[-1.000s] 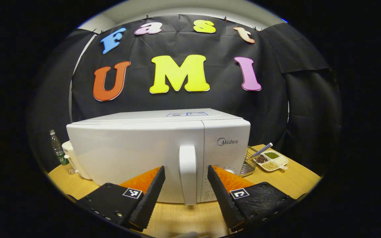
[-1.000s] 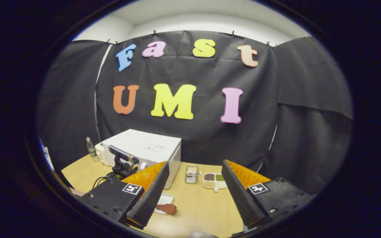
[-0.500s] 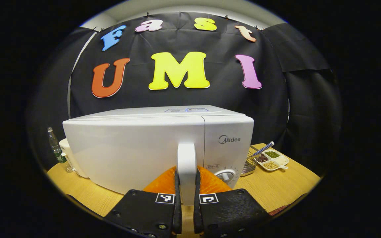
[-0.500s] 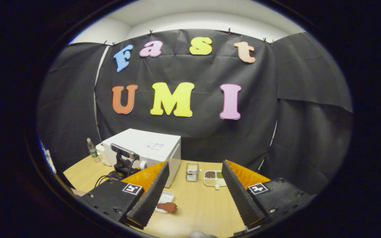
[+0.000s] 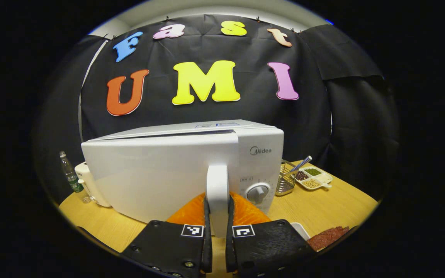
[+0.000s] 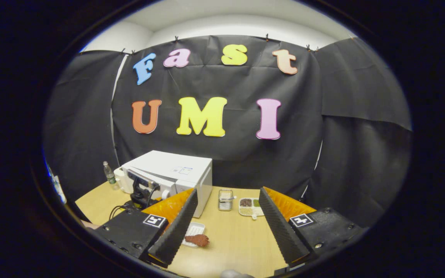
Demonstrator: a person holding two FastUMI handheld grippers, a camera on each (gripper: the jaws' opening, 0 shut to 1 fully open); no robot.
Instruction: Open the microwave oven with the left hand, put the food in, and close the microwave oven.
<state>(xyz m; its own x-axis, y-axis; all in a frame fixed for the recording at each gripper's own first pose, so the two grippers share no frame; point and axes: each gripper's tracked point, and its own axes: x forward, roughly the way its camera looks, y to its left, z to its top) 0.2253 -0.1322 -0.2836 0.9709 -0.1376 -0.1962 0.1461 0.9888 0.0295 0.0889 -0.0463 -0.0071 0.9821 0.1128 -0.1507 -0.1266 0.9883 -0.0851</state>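
Microwave (image 5: 160,170) door is barely cracked, its handle (image 5: 217,193) clamped between both fingers of the left gripper (image 5: 217,247). Loading and closing remain. Food (image 6: 196,239) lies on a small tray in front of the microwave, beside the right gripper (image 6: 226,224), which is spread wide, empty. Oven cavity is hidden.

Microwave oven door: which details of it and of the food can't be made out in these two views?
- Microwave oven cavity: left gripper view, hidden behind the door, barely ajar.
- Handle lower end: left gripper view, covered by the left gripper.
- Food: right gripper view, too small to identify; partly behind the right gripper.
- Food in left gripper view: cut off by the edge.
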